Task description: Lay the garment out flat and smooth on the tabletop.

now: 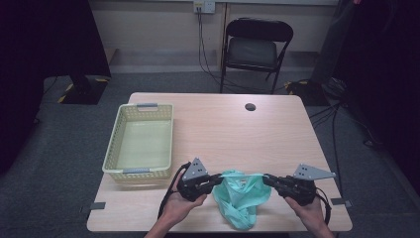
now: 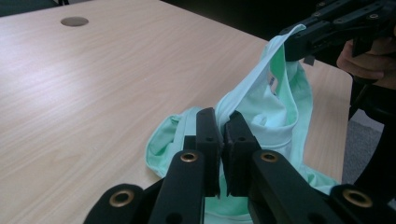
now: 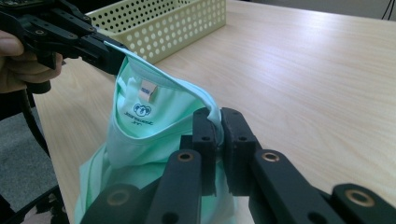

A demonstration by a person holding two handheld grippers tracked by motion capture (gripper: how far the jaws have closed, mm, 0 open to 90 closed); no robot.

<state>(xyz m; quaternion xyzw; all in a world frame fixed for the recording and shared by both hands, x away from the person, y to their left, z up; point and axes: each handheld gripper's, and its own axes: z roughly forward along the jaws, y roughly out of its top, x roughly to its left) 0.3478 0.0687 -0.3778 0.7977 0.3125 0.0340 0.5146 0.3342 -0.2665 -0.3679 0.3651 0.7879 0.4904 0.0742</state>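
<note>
The left tool (image 1: 216,179) pinches one edge of a soft, thin mint-green shirt (image 1: 241,196), and the right tool (image 1: 268,179) pinches the other edge. Both are squeezed tight on the cloth. The neckline stretches between them; the rest droops, crumpled, onto the smooth wooden bench (image 1: 223,124). Both hands point inward, facing each other. A yellow plastic basket (image 1: 141,171) with holes sits left.

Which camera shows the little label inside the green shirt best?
The right gripper view: the label faces the camera, close, under the collar. The left gripper view catches just its edge; in the high view it is too small to tell.
</note>
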